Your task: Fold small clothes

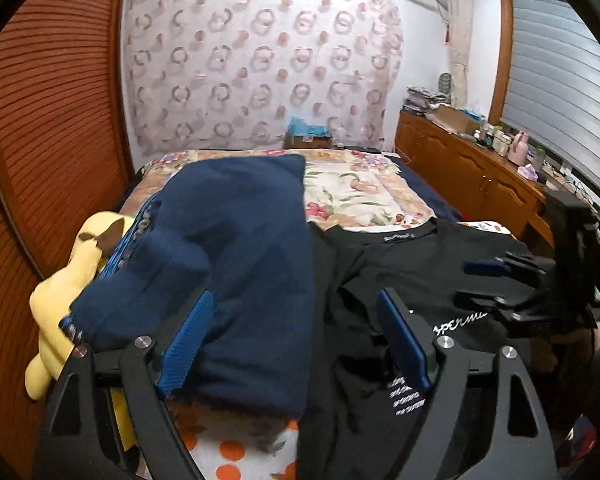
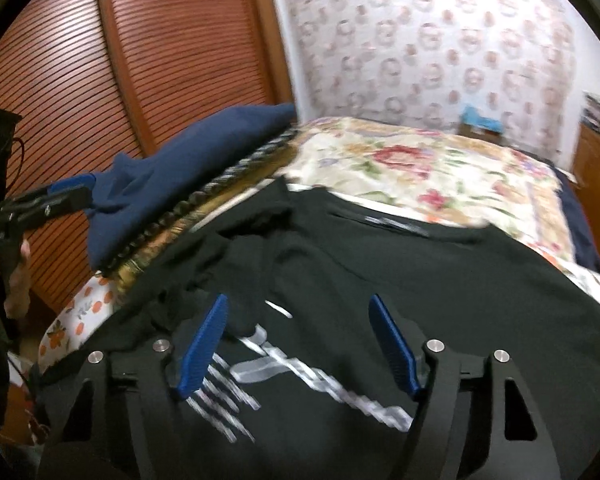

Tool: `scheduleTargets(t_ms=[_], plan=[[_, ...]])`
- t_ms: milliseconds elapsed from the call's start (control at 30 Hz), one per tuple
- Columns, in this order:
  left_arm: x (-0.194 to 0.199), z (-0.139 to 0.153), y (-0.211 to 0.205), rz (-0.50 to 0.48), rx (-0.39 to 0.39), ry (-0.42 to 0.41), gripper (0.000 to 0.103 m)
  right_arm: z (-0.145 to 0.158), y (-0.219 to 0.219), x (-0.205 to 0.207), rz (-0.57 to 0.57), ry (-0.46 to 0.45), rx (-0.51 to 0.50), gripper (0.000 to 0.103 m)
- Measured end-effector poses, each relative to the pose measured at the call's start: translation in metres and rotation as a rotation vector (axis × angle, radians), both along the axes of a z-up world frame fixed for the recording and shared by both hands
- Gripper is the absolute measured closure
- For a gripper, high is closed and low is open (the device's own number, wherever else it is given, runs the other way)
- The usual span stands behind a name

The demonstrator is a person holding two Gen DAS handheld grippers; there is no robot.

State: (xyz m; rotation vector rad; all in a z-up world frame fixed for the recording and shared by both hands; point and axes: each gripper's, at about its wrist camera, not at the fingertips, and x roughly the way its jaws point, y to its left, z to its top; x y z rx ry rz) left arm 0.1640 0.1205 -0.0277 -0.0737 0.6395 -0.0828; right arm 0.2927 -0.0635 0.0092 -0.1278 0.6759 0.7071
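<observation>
A black T-shirt (image 1: pixel 404 272) with white lettering lies spread on the bed, collar at the far side; it also fills the right wrist view (image 2: pixel 380 264). A folded navy garment (image 1: pixel 228 248) lies to its left, also seen in the right wrist view (image 2: pixel 172 160). My left gripper (image 1: pixel 296 304) is open and empty, hovering over the seam between navy garment and T-shirt. My right gripper (image 2: pixel 298 308) is open and empty above the T-shirt's printed front. Each gripper also shows in the other's view, the right (image 1: pixel 476 284) and the left (image 2: pixel 66 192).
A yellow garment (image 1: pixel 64 292) lies at the bed's left edge. The floral bedspread (image 1: pixel 352 192) stretches beyond the clothes. A slatted wooden wardrobe (image 1: pixel 52 120) stands close on the left. A cluttered wooden cabinet (image 1: pixel 472 164) runs along the right wall.
</observation>
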Motion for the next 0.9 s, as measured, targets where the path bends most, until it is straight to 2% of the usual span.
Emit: scheduleTargets(t_ms=[167,267,333,400,467,500,700,800,900], plan=[[-0.008,-0.005,0.002,0.017,0.037,-0.001,0.019,-0.006,0.073,0.025,0.120,0.024,-0.025,0.043],[-0.015,-0.009,0.005,0.021,0.038,-0.003,0.019,-0.024,0.114,0.038,0.137,0.034,-0.100,0.045],[-0.018,-0.012,0.006,0.019,0.033,0.000,0.019,-0.037,0.127,0.047,0.125,0.043,-0.158,0.047],[-0.020,-0.013,0.004,0.011,0.035,0.001,0.019,-0.050,0.139,0.047,0.111,0.036,-0.204,0.061],[-0.022,-0.013,0.003,0.009,0.039,-0.003,0.019,-0.053,0.140,0.048,0.099,0.019,-0.223,0.090],[-0.025,-0.013,0.003,0.007,0.038,-0.008,0.019,-0.053,0.140,0.045,0.096,0.013,-0.216,0.092],[-0.030,-0.014,-0.004,-0.027,0.027,-0.024,0.019,-0.030,0.097,0.022,0.018,-0.020,-0.105,0.093],[-0.033,-0.019,-0.010,-0.035,0.030,-0.016,0.019,-0.034,0.066,0.006,-0.066,-0.049,-0.111,0.093],[-0.036,-0.025,-0.012,-0.038,0.023,0.000,0.019,-0.046,0.058,-0.003,-0.134,-0.060,-0.151,0.089]])
